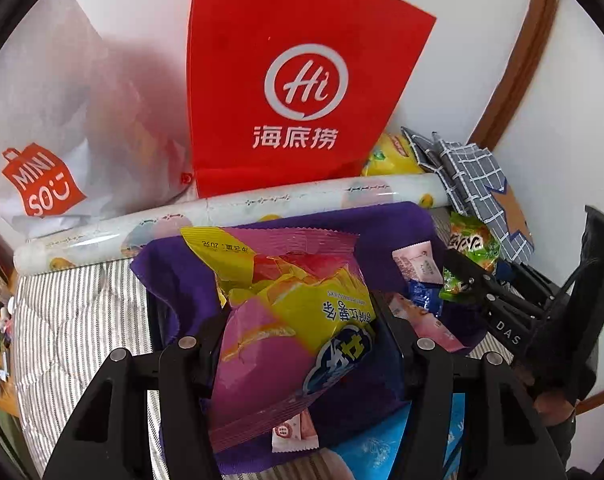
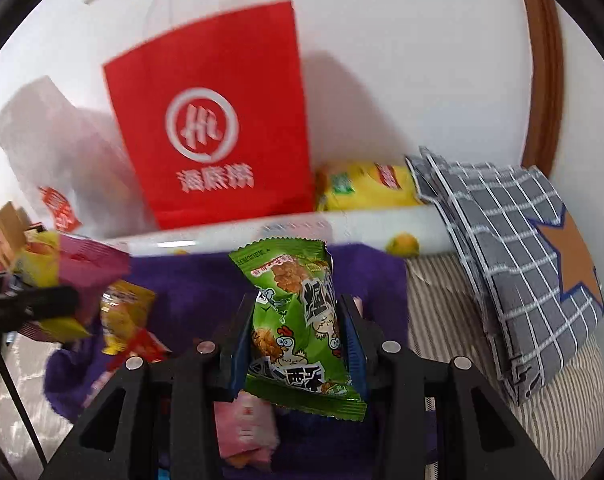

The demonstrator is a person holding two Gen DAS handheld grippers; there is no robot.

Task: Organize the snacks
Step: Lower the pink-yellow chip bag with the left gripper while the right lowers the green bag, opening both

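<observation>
My left gripper (image 1: 302,320) is shut on a pink and yellow snack bag (image 1: 285,312) and holds it above a purple cloth (image 1: 386,232). My right gripper (image 2: 297,336) is shut on a green chicken snack packet (image 2: 297,328) over the same purple cloth (image 2: 197,280). In the left wrist view the right gripper (image 1: 474,280) shows at the right with the green packet (image 1: 470,248). In the right wrist view the left gripper (image 2: 33,304) shows at the left with the pink bag (image 2: 77,264). Small pink packets (image 1: 418,266) and a blue one (image 1: 422,296) lie on the cloth.
A red Haidilao paper bag (image 2: 217,128) and a white Miniso bag (image 1: 41,184) stand at the wall. A patterned roll (image 1: 229,212) lies behind the cloth. A yellow chip bag (image 2: 366,188), a grey checked cushion (image 2: 514,248) and an orange-yellow packet (image 2: 125,316) are nearby, on striped bedding (image 1: 69,320).
</observation>
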